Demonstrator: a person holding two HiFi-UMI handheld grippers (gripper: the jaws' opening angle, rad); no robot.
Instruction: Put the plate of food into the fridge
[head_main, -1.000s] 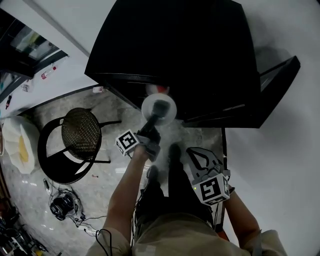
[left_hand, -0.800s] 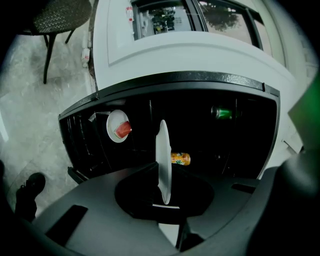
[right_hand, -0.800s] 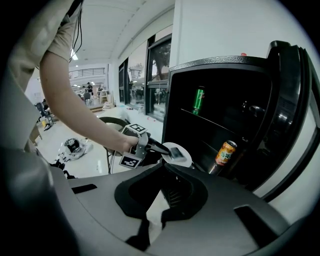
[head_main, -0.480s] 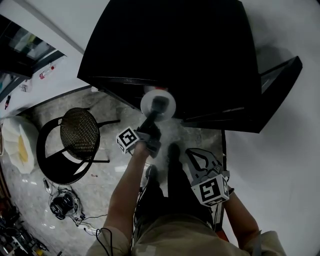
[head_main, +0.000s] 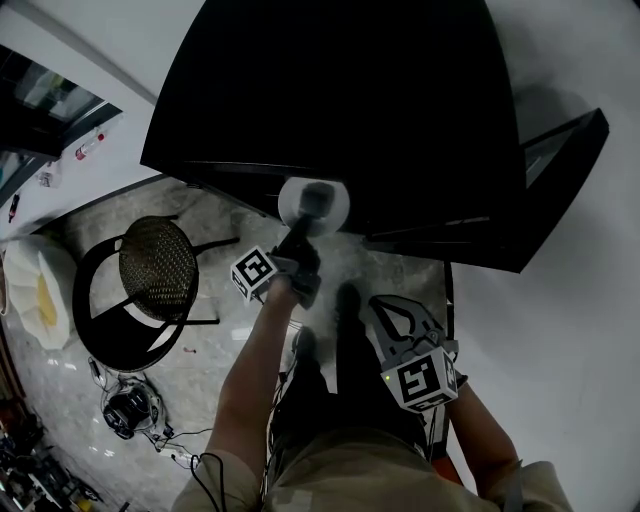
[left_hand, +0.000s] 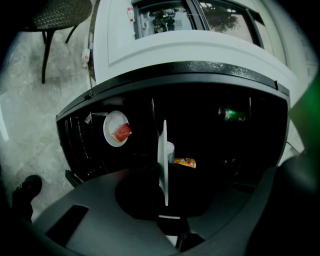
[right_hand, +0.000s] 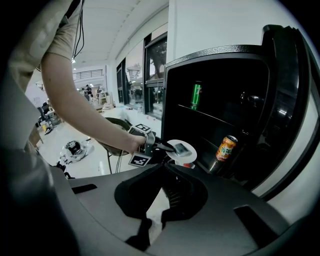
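Observation:
My left gripper (head_main: 313, 207) is shut on the rim of a white plate (head_main: 292, 200) and holds it level at the mouth of the open black fridge (head_main: 340, 90). The left gripper view shows that plate (left_hand: 163, 160) edge-on between the jaws. Whether any food lies on it I cannot tell. Inside the fridge stand another white plate with red food (left_hand: 117, 129), an orange can (right_hand: 226, 147) and a green can (right_hand: 196, 96). My right gripper (head_main: 383, 310) hangs lower, shut and empty, in front of the fridge. The right gripper view shows the left gripper (right_hand: 172, 148) with the plate (right_hand: 187, 156).
The fridge door (head_main: 560, 160) stands open to the right. A round black chair with a woven seat (head_main: 158, 265) stands left of the fridge. Cables and a small device (head_main: 125, 410) lie on the marble floor. The person's legs are below the grippers.
The left gripper has carried the plate a little farther toward the fridge opening. The right gripper has stayed put.

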